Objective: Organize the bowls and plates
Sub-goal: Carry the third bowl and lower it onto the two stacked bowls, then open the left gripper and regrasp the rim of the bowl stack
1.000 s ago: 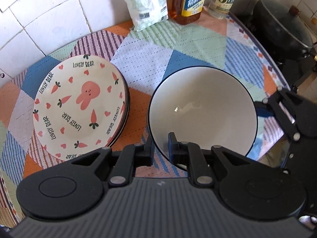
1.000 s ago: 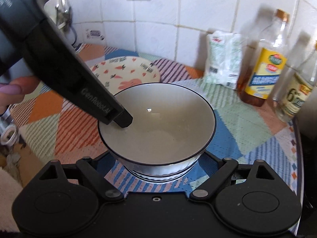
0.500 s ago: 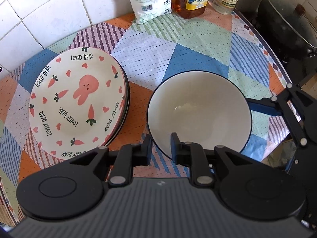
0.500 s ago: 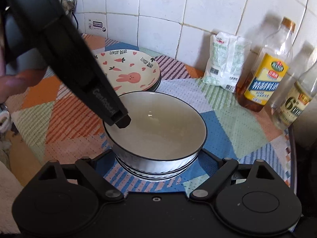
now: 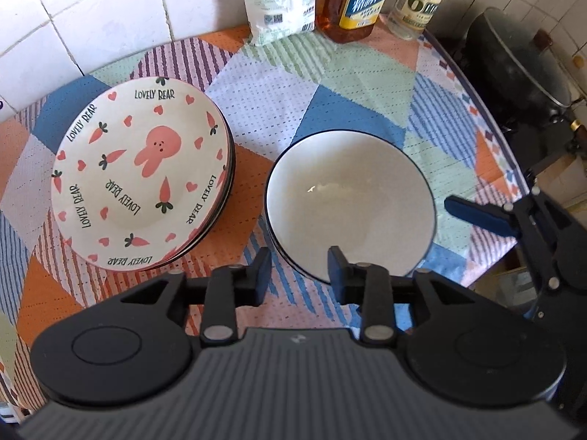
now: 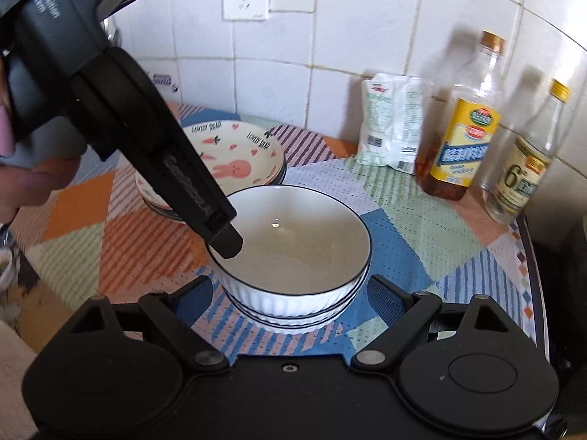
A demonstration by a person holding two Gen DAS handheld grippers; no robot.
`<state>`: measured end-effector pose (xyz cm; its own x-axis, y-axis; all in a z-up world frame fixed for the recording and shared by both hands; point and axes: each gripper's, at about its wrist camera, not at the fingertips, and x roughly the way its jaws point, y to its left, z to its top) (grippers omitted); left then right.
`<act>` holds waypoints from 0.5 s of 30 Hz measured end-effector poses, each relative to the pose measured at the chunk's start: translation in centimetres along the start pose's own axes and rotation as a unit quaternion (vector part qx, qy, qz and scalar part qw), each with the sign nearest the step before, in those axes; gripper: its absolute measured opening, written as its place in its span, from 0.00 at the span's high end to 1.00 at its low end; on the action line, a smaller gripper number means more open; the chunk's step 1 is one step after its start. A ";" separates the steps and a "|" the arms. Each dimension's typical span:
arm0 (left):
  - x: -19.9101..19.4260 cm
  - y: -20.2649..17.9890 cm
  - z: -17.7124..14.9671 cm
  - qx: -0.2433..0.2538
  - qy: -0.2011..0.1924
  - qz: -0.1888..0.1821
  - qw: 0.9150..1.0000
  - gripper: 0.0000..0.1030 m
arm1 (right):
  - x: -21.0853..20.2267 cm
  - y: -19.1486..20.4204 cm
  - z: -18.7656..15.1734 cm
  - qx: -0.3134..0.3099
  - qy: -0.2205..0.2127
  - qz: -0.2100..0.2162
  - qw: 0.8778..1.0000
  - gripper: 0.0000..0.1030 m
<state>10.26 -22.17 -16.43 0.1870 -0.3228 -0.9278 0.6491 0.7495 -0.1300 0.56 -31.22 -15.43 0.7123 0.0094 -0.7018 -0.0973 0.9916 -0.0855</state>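
Several white bowls with dark rims sit nested in a stack (image 5: 348, 205) on the patchwork cloth. The top bowl (image 6: 293, 242) rests level. My left gripper (image 5: 299, 273) hovers at its near-left rim with its jaws opening; the rim passes between them and neither pad presses on it. In the right wrist view, one of its fingers (image 6: 223, 242) hangs just over that rim. My right gripper (image 6: 290, 293) is wide open, its blue pads flanking the base of the stack without touching. A stack of bunny-and-carrot plates (image 5: 143, 179) lies left of the bowls.
A white bag (image 5: 275, 0), an oil bottle (image 5: 363, 0) and a clear bottle (image 5: 422, 0) stand along the tiled back wall. A lidded black wok (image 5: 521, 62) sits past the table's right edge. A person's hand (image 6: 22, 183) holds the left gripper.
My left gripper was shut on the top bowl's rim; its jaws have since spread and let the rim go. The bowl stays nested on the stack. My right gripper stays open.
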 end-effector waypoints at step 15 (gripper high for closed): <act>-4.9 2.1 -4.3 -0.042 -0.043 -0.047 0.997 0.50 | -3.3 2.4 -4.1 0.076 -0.049 -0.013 0.996 0.09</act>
<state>7.52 -16.57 -13.61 0.1932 -0.4407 -0.8766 0.6031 0.7581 -0.2482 -4.90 -29.37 -16.23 0.7778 -0.0108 -0.6284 0.0230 0.9997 0.0112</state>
